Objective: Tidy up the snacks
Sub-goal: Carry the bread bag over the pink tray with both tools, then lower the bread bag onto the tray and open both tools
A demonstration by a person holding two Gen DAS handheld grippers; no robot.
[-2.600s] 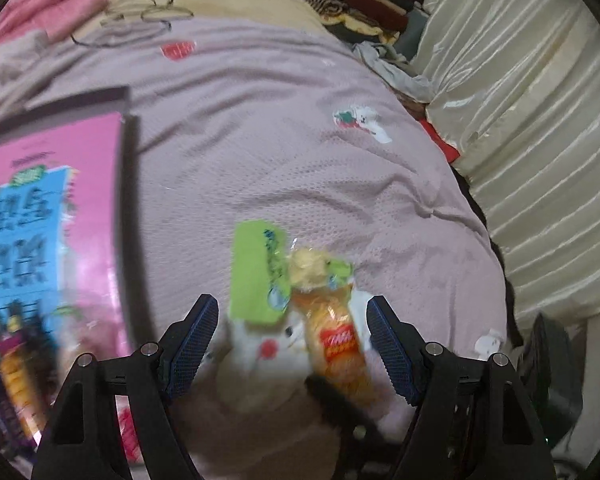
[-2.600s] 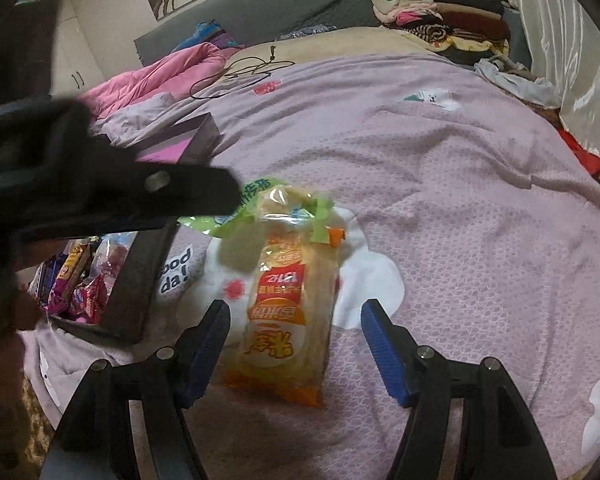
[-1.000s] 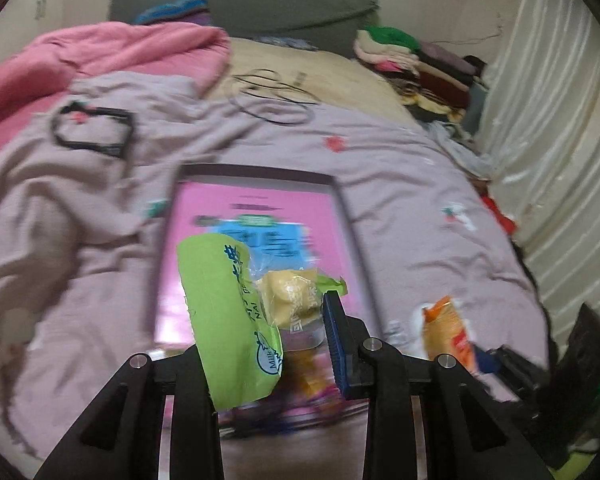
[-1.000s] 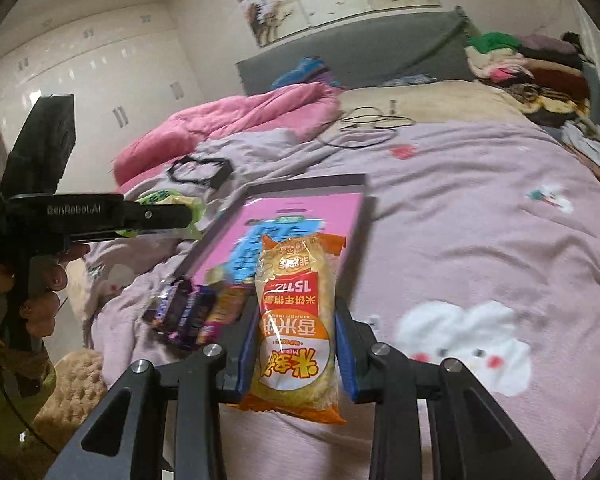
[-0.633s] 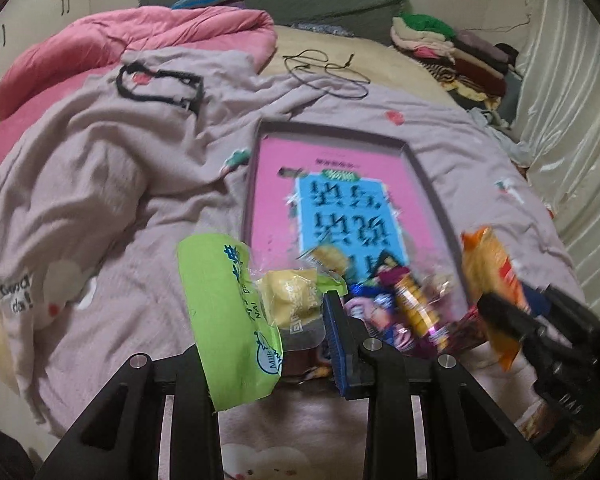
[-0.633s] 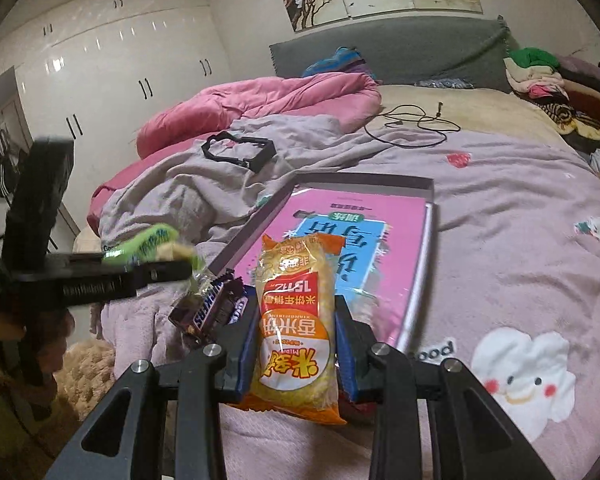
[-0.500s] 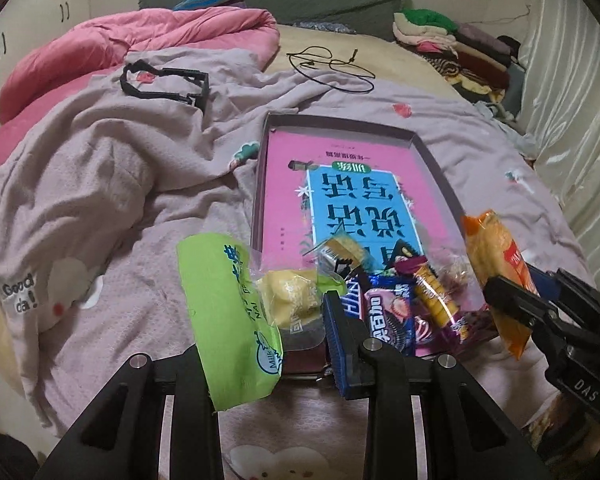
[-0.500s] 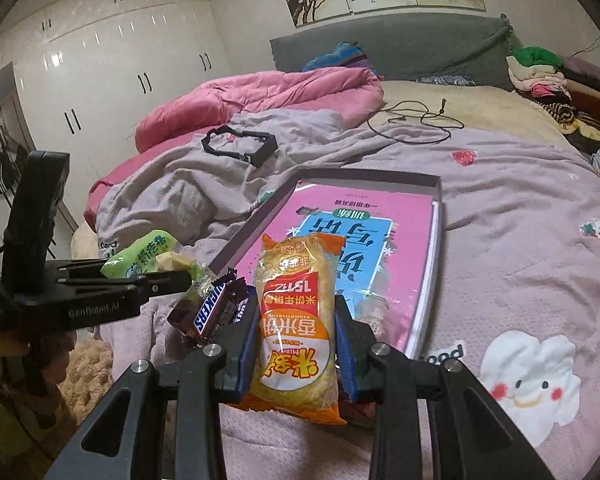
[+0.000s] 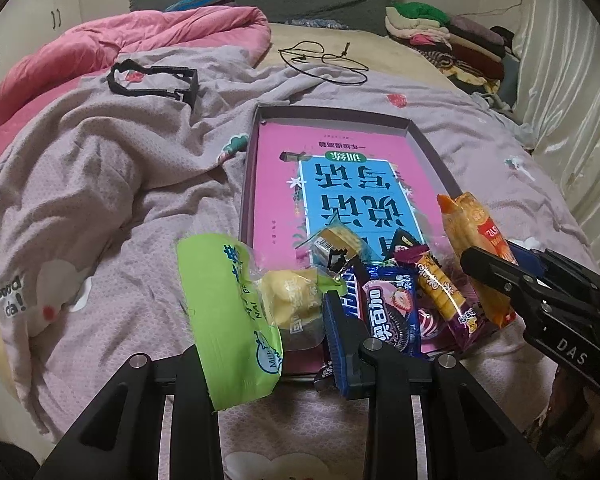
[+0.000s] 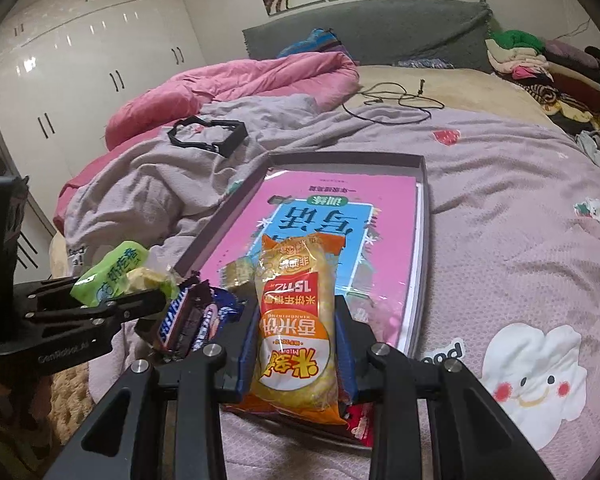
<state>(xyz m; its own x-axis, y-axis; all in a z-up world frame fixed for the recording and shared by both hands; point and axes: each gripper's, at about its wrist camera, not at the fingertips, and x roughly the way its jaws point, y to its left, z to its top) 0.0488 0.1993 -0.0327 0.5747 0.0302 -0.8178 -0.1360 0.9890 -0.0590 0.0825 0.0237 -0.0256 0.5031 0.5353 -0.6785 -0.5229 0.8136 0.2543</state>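
My left gripper (image 9: 268, 320) is shut on a green snack packet (image 9: 230, 316) with yellow pieces, held above the near end of the shallow tray (image 9: 332, 114). My right gripper (image 10: 296, 332) is shut on an orange rice-cracker packet (image 10: 296, 320), also over the tray's (image 10: 422, 216) near end. The tray has a pink and blue sheet inside. Several wrapped snacks (image 9: 392, 304) lie piled at its near end, also in the right wrist view (image 10: 192, 320). Each gripper appears in the other's view: the right one (image 9: 500, 272) and the left one (image 10: 140, 300).
The tray lies on a mauve bedspread (image 9: 100, 184). A pink duvet (image 9: 140, 40), a black frame (image 9: 152, 80) and a cable (image 9: 324, 60) lie beyond it. Folded clothes (image 9: 440, 36) are stacked at the far right, with a curtain (image 9: 572, 80) beside them.
Both grippers have swung from the bare bedspread to the tray, each carrying its packet. In the last half second they moved slightly closer to the tray's near end.
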